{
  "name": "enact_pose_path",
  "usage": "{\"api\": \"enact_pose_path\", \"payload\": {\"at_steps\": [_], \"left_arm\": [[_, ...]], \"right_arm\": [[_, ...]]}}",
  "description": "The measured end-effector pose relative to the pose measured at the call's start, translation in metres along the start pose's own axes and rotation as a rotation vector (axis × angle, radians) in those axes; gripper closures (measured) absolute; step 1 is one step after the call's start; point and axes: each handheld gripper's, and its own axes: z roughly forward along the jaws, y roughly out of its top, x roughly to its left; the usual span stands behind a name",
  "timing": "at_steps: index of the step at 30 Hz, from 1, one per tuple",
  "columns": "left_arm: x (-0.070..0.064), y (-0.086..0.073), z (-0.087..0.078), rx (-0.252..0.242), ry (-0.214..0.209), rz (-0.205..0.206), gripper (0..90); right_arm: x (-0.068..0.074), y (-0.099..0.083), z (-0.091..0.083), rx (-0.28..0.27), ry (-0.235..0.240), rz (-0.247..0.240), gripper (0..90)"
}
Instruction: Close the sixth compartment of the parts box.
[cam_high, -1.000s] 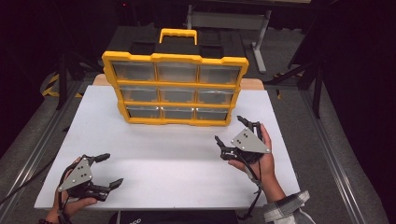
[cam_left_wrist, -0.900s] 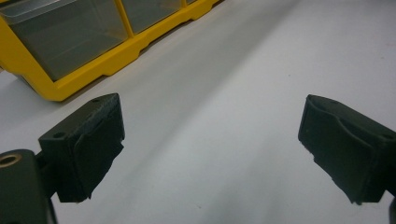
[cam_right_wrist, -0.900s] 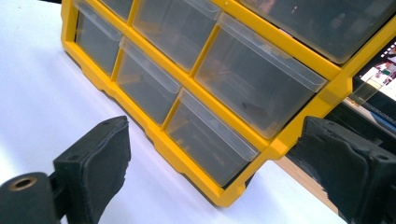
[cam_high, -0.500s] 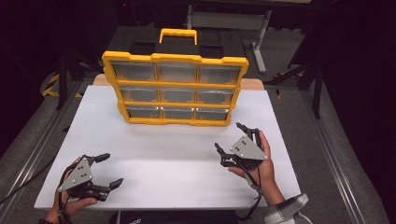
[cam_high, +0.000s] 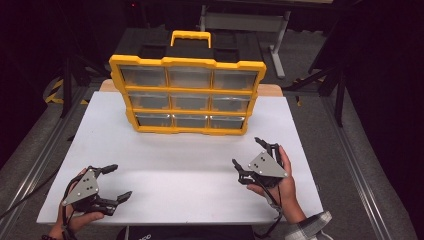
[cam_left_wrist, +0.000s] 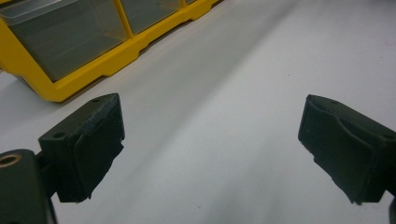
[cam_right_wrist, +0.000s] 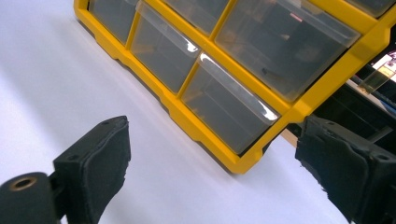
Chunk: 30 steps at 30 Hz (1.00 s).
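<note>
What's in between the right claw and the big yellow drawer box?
Nothing: only bare white table lies between the right claw and the yellow drawer box, seen in the high view and the right gripper view.

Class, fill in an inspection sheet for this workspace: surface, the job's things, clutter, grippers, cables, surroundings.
Surface: white table, bare in front.
Job's things: yellow drawer cabinet with nine clear drawers, all closed, standing at the far side.
Clutter: nothing seen.
Grippers: left gripper near the front left corner, jaws wide apart, empty; right gripper at front right, jaws apart, empty.
Cables: one trails from the right gripper along the wrist.
Surroundings: dark, with metal stands behind.
</note>
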Motion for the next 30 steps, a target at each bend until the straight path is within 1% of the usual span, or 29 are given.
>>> {"api": "enact_pose_path", "payload": {"at_steps": [8,10,21,26,30], "left_arm": [[0.0,0.0,0.0,0.003,-0.001,0.001,8.1],[0.0,0.0,0.001,0.004,0.0,0.002,8.1],[-0.001,0.0,0.0,-0.002,-0.001,-0.003,8.0],[-0.001,0.0,0.001,0.005,-0.001,0.002,8.0],[-0.001,0.0,0.001,0.006,-0.002,0.004,8.0]], "right_arm": [[0.001,-0.006,-0.004,0.008,-0.007,0.0,10.2],[0.001,-0.008,-0.005,0.005,-0.005,-0.006,10.2],[0.003,-0.016,-0.009,0.022,-0.011,-0.016,10.2],[0.002,-0.022,-0.012,0.028,-0.009,-0.005,10.2],[0.003,-0.025,-0.013,0.038,-0.011,-0.008,10.2]]}}
